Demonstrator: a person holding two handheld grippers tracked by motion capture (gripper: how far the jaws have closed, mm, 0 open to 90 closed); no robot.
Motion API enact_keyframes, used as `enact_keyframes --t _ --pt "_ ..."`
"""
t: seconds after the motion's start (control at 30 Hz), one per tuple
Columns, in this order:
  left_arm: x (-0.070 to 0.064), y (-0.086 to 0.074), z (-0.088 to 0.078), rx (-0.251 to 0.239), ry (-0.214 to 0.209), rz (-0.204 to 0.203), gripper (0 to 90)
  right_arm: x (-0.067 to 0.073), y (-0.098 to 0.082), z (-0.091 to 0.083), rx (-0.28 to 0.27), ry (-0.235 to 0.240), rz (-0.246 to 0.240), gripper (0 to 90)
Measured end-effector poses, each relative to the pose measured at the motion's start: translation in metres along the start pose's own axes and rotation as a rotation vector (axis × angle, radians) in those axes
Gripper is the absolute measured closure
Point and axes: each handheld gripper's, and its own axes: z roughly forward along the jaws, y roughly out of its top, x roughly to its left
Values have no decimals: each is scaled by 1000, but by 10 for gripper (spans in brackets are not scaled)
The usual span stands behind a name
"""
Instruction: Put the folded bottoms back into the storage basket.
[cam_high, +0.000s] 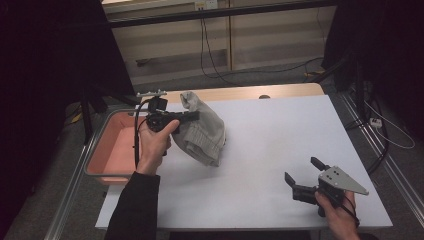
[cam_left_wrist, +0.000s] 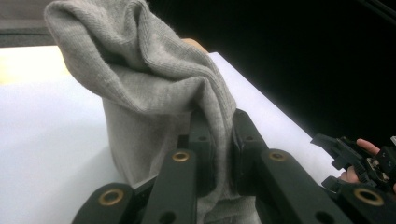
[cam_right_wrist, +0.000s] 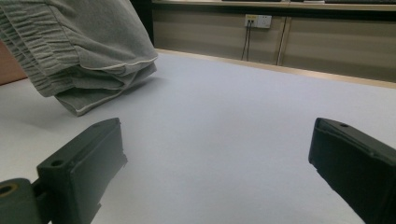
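Counter (cam_high: 280, 150): white; pink tray (cam_high: 112, 145) at its left edge
Garment (cam_high: 202, 130): grey knit, hanging bunched over the counter's left part; long axis roughly upright; lower end near the surface, contact unclear
Left gripper (cam_high: 192, 116): fingers (cam_left_wrist: 201, 140) clamped on a fold of the garment
Right gripper (cam_high: 302, 172): fingers (cam_right_wrist: 84, 163) wide apart, empty; well apart from the garment

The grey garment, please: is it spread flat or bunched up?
Bunched up: the grey garment hangs in folds from the shut left hand-held gripper, its lower end on the table.
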Motion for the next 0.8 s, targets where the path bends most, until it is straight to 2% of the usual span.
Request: enact_keyframes --t 0.3,0.37,0.53,0.7,0.8 --pt "-5 5 -12 -21 23 15 817 0 0 -1 -2 -1 -6 31" --pt "-8 5 -15 -17 42 34 817 0 0 -1 -3 -2 -2 31" --pt "-15 8 -21 -34 56 56 817 0 0 -1 -3 -1 -3 31" --pt "-15 10 -30 -49 60 61 817 0 0 -1 -3 -3 -6 31" --pt "-14 10 -35 -54 78 60 817 0 0 -1 -3 -3 -1 31"
